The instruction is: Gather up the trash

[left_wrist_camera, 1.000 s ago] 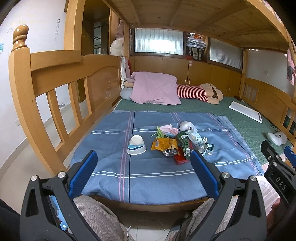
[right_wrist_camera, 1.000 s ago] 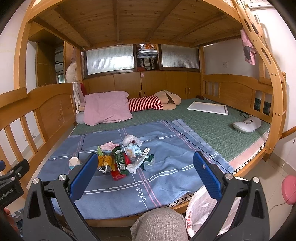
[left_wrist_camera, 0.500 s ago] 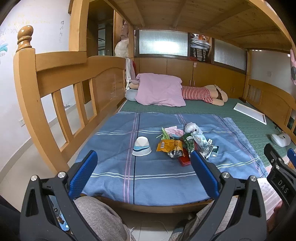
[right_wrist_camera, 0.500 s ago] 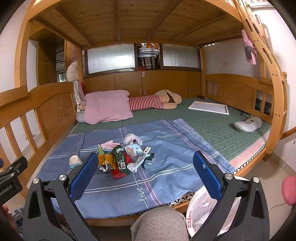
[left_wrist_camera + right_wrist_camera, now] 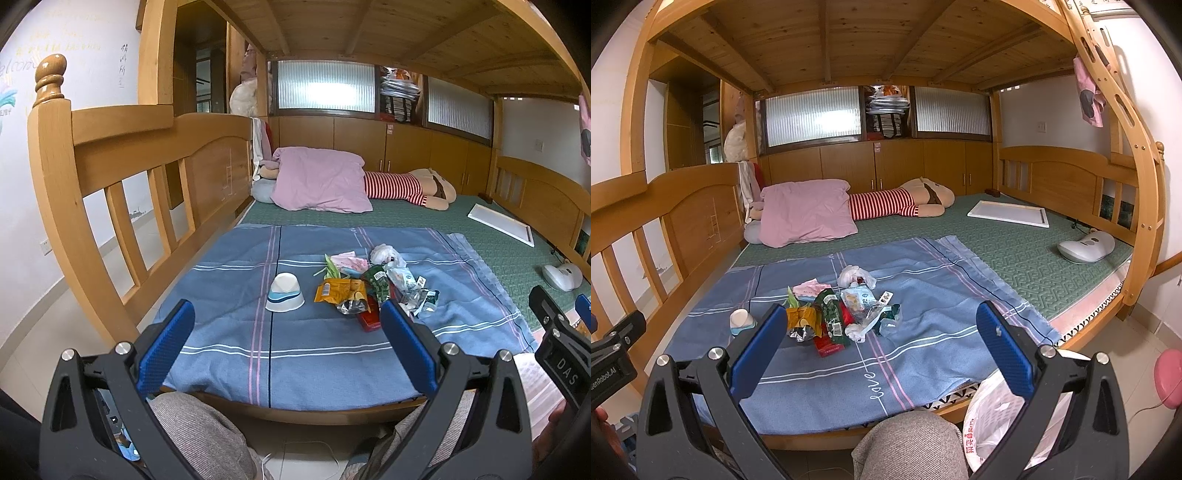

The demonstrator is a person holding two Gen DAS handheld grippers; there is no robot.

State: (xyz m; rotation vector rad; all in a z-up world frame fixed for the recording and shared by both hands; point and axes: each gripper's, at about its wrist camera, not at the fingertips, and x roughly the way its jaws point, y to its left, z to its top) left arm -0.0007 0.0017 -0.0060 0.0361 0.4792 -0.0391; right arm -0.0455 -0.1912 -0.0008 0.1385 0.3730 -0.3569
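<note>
A heap of trash (image 5: 373,286) (image 5: 836,310) lies on the blue striped blanket (image 5: 258,332) (image 5: 923,332): orange, green and red wrappers, crumpled white plastic and pink paper. An overturned white and blue cup (image 5: 284,291) (image 5: 740,320) sits left of the heap. My left gripper (image 5: 288,343) is open and empty, short of the bed's near edge. My right gripper (image 5: 882,343) is also open and empty, held back from the bed. A white plastic bag (image 5: 991,417) hangs low beside the bed at the right.
Wooden bunk rails (image 5: 122,177) run along the left, with a ladder (image 5: 1123,110) at the right. A pink pillow (image 5: 321,181), a striped plush toy (image 5: 406,186), a white board (image 5: 1008,214) and a white device (image 5: 1086,245) lie on the green mattress. A person's knees (image 5: 908,443) are below.
Both grippers have crept slightly forward and up, so the bed and trash look a little nearer in the left wrist view. Their jaws stay open.
</note>
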